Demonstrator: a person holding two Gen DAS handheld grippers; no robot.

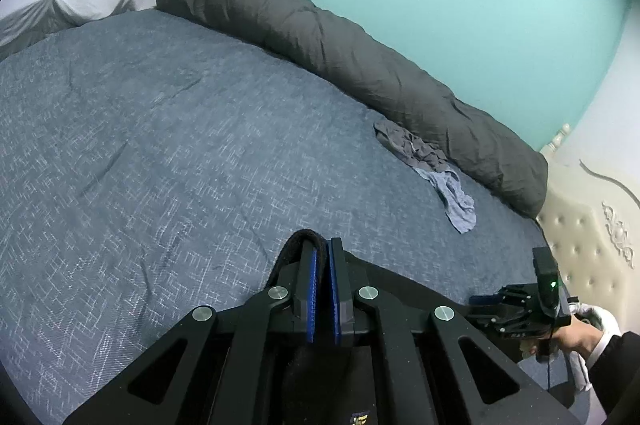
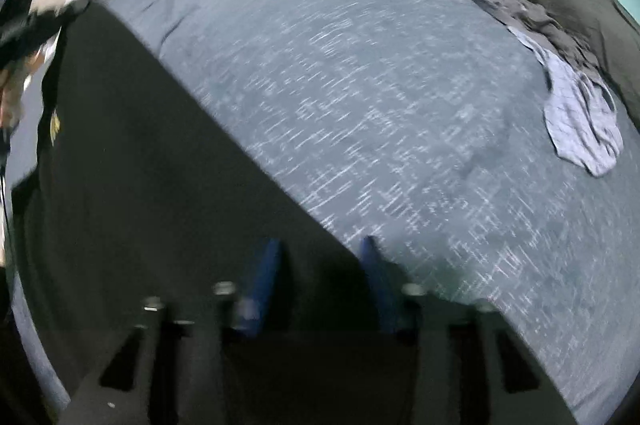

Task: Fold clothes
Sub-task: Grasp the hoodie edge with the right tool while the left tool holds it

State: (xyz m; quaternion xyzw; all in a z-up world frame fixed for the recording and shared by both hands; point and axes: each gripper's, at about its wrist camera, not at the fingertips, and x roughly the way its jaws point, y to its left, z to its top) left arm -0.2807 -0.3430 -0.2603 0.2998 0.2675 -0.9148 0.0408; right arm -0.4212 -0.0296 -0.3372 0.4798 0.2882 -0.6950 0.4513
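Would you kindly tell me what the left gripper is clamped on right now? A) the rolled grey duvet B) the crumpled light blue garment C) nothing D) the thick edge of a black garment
D: the left gripper has its blue pads shut on the thick edge of the black garment; the light blue garment lies apart, beside the grey duvet.

The bed lies bare across its middle and left side. A rolled grey duvet blocks the far edge, with crumpled clothes beside it near the far right corner.
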